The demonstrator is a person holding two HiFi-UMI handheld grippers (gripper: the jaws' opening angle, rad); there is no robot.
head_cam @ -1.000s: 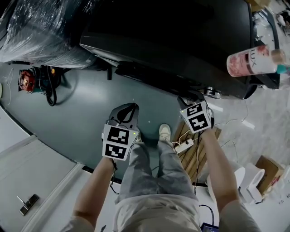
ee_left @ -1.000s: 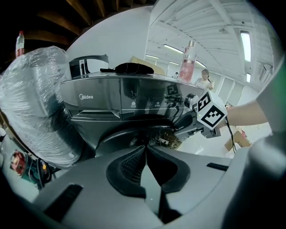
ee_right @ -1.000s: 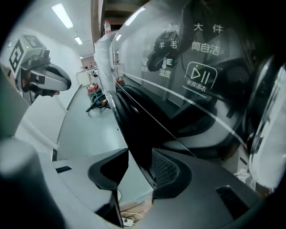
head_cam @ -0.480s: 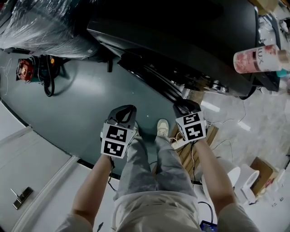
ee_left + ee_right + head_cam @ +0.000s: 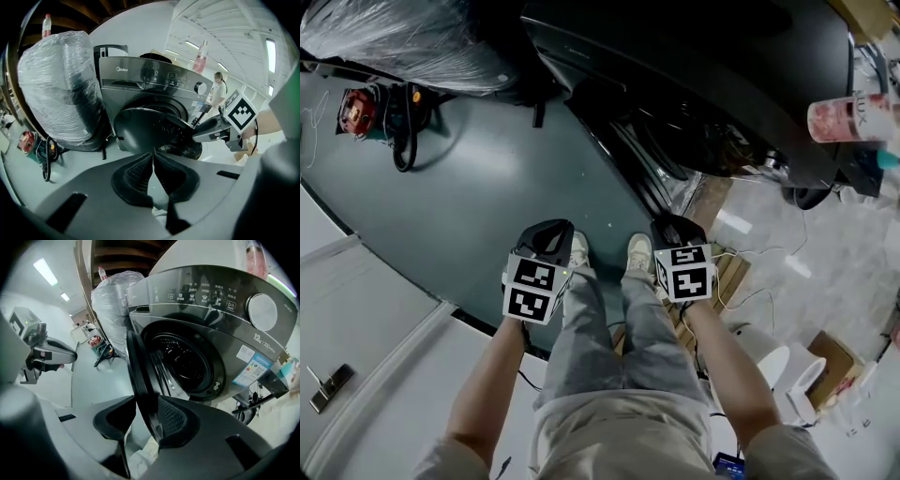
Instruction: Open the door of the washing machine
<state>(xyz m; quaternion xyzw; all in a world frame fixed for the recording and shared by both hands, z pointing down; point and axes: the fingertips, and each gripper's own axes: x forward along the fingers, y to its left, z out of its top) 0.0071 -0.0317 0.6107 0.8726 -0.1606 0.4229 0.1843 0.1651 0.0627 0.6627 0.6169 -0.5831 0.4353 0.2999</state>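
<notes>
right gripper [image 5: 141, 405] clamps door [image 5: 134, 357], hidden from head view.

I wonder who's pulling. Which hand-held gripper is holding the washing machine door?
The right hand-held gripper: the washing machine door's edge sits between its jaws. The left hand-held gripper is shut on nothing.

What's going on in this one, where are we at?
A person stands facing a front-loading washing machine with a gripper in each hand. The right gripper is clamped on the edge of the door, which stands swung well out from the front, so the drum opening is exposed. The left gripper has its jaws together on nothing and is held apart from the machine, pointing toward it.
</notes>
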